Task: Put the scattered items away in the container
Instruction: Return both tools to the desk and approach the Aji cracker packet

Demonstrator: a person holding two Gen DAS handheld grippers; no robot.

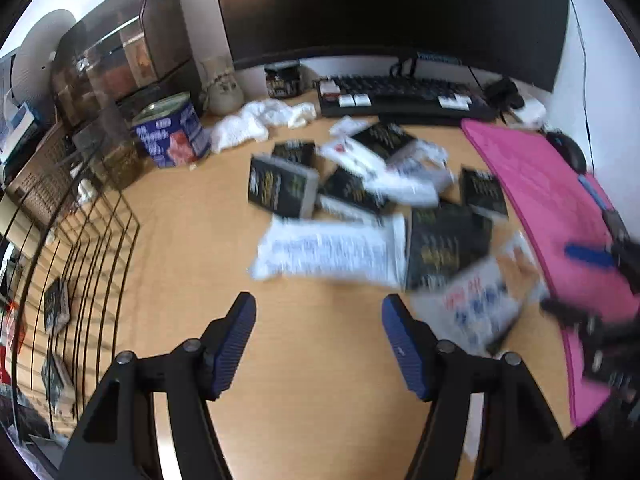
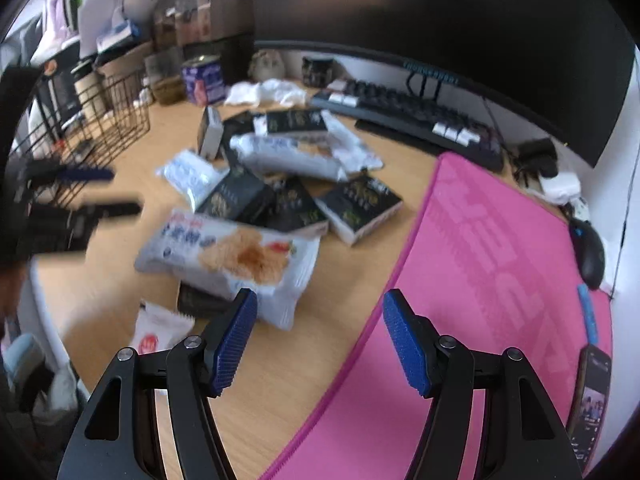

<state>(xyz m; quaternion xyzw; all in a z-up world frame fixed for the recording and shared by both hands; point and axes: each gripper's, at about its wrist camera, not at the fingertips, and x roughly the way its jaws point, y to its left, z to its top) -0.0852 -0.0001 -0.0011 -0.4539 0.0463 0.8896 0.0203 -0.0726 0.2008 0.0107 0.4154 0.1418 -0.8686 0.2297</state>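
Observation:
Several black-and-gold boxes (image 1: 280,186) and white snack packets (image 1: 328,250) lie scattered on the wooden desk. A black wire basket (image 1: 80,248) stands at the left with a few boxes in it; it also shows in the right wrist view (image 2: 108,120). My left gripper (image 1: 319,340) is open and empty above bare desk, short of the pile. My right gripper (image 2: 320,336) is open and empty, just in front of a large snack packet (image 2: 228,256). The boxes show in the right wrist view too (image 2: 356,204). The left gripper appears blurred at the left of the right wrist view (image 2: 80,192).
A pink desk mat (image 2: 500,280) covers the right side, with a phone (image 2: 592,400) and a mouse (image 2: 592,256) on it. A keyboard (image 1: 404,96) and monitor (image 1: 392,8) stand behind. A blue tin (image 1: 172,132), white cloth (image 1: 260,120) and a jar (image 1: 284,80) sit at the back.

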